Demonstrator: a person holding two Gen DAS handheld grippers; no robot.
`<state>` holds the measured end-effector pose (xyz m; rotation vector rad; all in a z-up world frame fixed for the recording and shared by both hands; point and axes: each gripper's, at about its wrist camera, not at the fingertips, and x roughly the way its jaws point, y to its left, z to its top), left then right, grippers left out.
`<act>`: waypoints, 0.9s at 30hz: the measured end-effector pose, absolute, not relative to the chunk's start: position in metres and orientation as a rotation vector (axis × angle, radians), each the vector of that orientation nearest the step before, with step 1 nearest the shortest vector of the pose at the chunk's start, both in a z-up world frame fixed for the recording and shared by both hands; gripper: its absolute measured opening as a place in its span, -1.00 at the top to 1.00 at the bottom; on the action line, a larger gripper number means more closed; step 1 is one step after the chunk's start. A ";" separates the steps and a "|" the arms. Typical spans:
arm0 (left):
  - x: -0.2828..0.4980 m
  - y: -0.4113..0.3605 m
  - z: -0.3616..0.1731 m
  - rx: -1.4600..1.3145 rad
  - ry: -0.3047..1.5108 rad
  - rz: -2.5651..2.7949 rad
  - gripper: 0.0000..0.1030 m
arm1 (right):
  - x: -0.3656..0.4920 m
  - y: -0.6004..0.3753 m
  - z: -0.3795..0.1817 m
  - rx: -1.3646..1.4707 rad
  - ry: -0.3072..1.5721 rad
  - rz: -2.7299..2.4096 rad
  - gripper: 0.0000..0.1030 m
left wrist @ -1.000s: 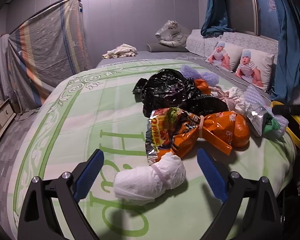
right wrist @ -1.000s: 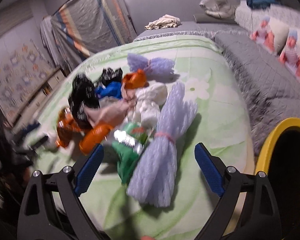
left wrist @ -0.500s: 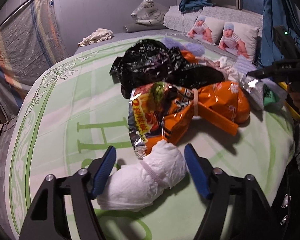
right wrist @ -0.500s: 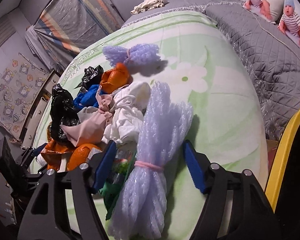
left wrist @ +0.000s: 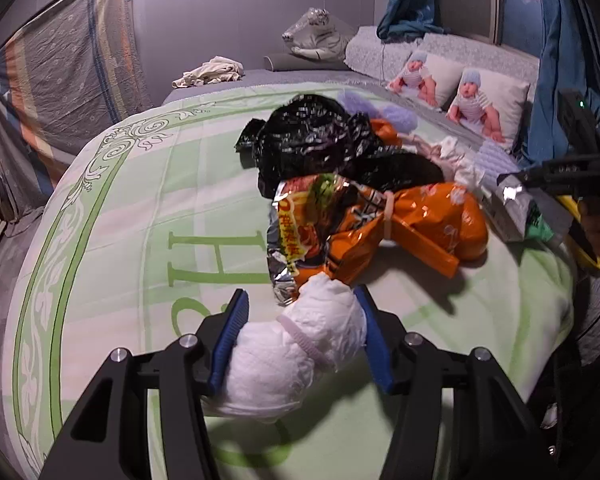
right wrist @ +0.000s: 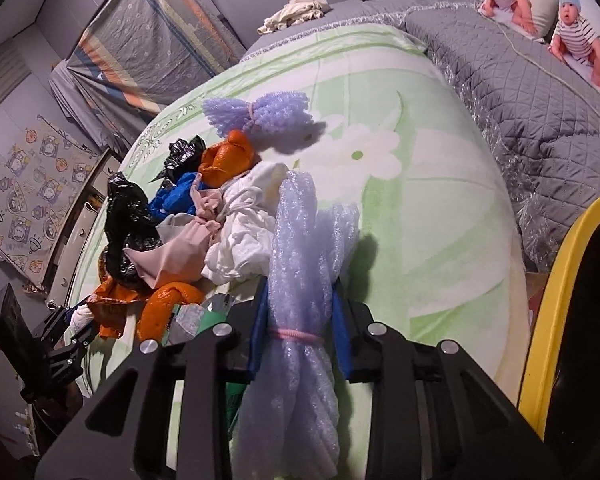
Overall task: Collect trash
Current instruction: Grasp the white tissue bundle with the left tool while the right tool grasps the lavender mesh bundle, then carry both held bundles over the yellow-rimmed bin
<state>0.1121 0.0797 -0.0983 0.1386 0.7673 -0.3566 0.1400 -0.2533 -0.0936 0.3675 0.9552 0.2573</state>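
white tissue bundle (left wrist: 296, 356) sits clamped in left tool (left wrist: 302, 340); right tool (right wrist: 300, 320) pinches lavender foam wrap (right wrist: 300, 288).

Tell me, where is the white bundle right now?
In the left wrist view, the white bundle sits low and central on the green blanket, pinched between the left tongs, just below the orange wrapper.

Trash pile on the bed

Tissue wad (left wrist: 296, 352) sits nearest, snack wrapper (left wrist: 376, 224) right behind it, crumpled bag (left wrist: 316, 140) further back, foam bundle (right wrist: 300, 300) along the pile's right edge.

trash heap (left wrist: 356, 184) blocks ahead, bare blanket (left wrist: 160, 208) left
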 end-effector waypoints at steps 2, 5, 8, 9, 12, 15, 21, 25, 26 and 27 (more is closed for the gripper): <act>0.106 0.080 -0.092 0.118 0.744 -0.365 0.00 | 0.134 -0.255 -0.086 0.363 0.926 0.260 0.48; 0.098 0.077 -0.083 0.103 0.712 -0.373 0.00 | 0.126 -0.259 -0.074 0.358 0.885 0.261 0.49; 0.092 0.072 -0.072 0.081 0.672 -0.383 0.00 | 0.119 -0.266 -0.065 0.371 0.848 0.268 0.49; 0.092 0.071 -0.068 0.073 0.664 -0.382 0.00 | 0.118 -0.268 -0.063 0.377 0.840 0.268 0.49; 0.091 0.068 -0.057 0.029 0.643 -0.390 0.00 | 0.116 -0.276 -0.056 0.426 0.812 0.283 0.49; 0.088 0.060 -0.049 0.016 0.627 -0.404 0.00 | 0.115 -0.284 -0.052 0.483 0.789 0.316 0.49; 0.080 0.047 -0.038 0.001 0.601 -0.430 0.00 | 0.112 -0.292 -0.053 0.517 0.782 0.317 0.48; 0.079 0.042 -0.030 -0.026 0.594 -0.459 0.00 | 0.105 -0.299 -0.048 0.521 0.753 0.313 0.48; 0.078 0.040 -0.029 -0.024 0.591 -0.460 0.00 | 0.104 -0.300 -0.047 0.524 0.747 0.314 0.48; 0.078 0.038 -0.028 -0.023 0.587 -0.462 0.00 | 0.102 -0.302 -0.044 0.525 0.737 0.311 0.48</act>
